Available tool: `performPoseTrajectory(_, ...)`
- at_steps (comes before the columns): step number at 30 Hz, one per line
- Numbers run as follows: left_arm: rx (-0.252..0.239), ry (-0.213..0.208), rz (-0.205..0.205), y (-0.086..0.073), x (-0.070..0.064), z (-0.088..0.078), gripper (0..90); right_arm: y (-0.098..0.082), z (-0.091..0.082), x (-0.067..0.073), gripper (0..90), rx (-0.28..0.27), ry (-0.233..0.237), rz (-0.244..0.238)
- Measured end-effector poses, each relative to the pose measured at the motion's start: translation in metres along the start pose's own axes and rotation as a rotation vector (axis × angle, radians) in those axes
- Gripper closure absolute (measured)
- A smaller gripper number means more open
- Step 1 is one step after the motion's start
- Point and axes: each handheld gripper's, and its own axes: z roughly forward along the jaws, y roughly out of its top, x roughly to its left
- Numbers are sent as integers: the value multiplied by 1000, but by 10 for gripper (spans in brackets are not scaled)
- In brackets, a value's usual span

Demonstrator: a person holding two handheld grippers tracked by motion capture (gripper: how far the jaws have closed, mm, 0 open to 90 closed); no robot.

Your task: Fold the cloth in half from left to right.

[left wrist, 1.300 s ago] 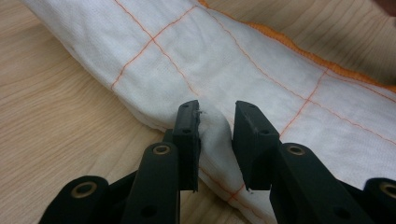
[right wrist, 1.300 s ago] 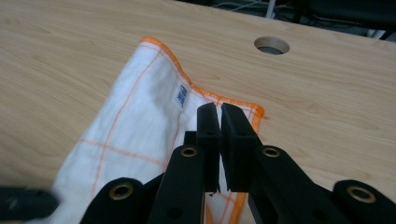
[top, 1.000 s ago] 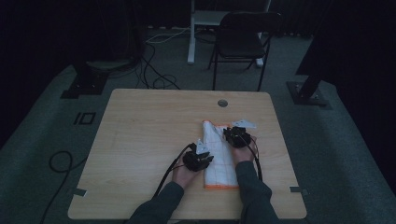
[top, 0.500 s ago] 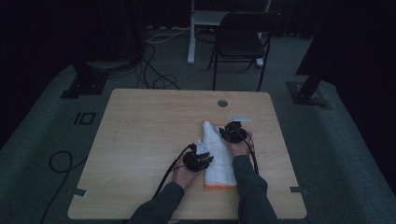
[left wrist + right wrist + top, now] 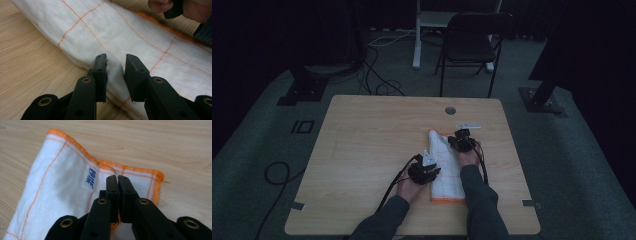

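- The room around you was dark, with a black chair (image 5: 472, 40) and loose cables (image 5: 379, 82) on the grey floor beyond the light wooden table (image 5: 367, 145).
- A white cloth (image 5: 443, 167) with orange stitching and an orange hem lay folded into a long strip on the right half of the table, running from near your edge toward the far side.
- Your left gripper (image 5: 115, 75) sat at the strip's left side, about halfway along it. Its jaws stood partly apart with a raised ridge of the cloth between them; the left jaw touched that ridge, while a gap showed beside the right jaw, so I could not tell whether it was truly pinching.
- Your right gripper (image 5: 117, 185) was at the far end of the strip, near the hemmed corner and just beside the small label with blue print (image 5: 91, 178). Its jaws had just been closing and stood pressed together over the cloth's hem; whether a layer of fabric was caught between them I could not tell.
- Your right hand (image 5: 180, 8) showed at the top of the left gripper view, beyond the cloth.
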Motion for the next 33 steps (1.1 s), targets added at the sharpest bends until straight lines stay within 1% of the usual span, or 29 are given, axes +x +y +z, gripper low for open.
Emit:
performPoseTrajectory(2, 0, 0, 0, 0, 0, 0, 721, 1, -2, 0, 879, -8, -5, -5)
performPoseTrajectory(3, 0, 0, 1, -1, 0, 0, 721, 4, -7, -2, 880, -21, -18, -16)
performPoseTrajectory(6, -3, 1, -1, -1, -1, 1, 720, 9, -15, -3, 880, -31, -38, -45)
performPoseTrajectory(7, -3, 1, -1, -1, -1, 1, 720, 9, -15, -3, 880, -31, -38, -45)
performPoseTrajectory(9, -3, 3, -2, -1, -1, 1, 720, 13, -22, -7, 879, -44, -50, -57)
performPoseTrajectory(11, -2, 4, 1, -1, -1, 1, 721, 15, -25, -9, 880, -45, -55, -58)
performPoseTrajectory(20, -2, 3, 4, -1, -2, 1, 719, 22, -26, -10, 879, -42, -85, -93)
performPoseTrajectory(21, -2, 3, 5, -1, -2, 1, 717, 23, -24, -10, 879, -31, -94, -99)
performPoseTrajectory(24, -1, 4, 8, -1, -2, 1, 710, 21, -21, -10, 865, -14, -109, -103)
performPoseTrajectory(25, -2, 3, 7, -1, -2, 1, 709, 20, -20, -10, 828, -15, -123, -101)
performPoseTrajectory(26, -1, 2, 8, -1, -2, 1, 707, 19, -20, -11, 821, -16, -142, -96)
performPoseTrajectory(28, -2, 1, 9, -1, -2, 1, 704, 19, -20, -14, 785, -16, -150, -74)
performPoseTrajectory(33, 0, 0, 11, -1, -2, 1, 693, 20, -23, -16, 770, -32, -154, -67)
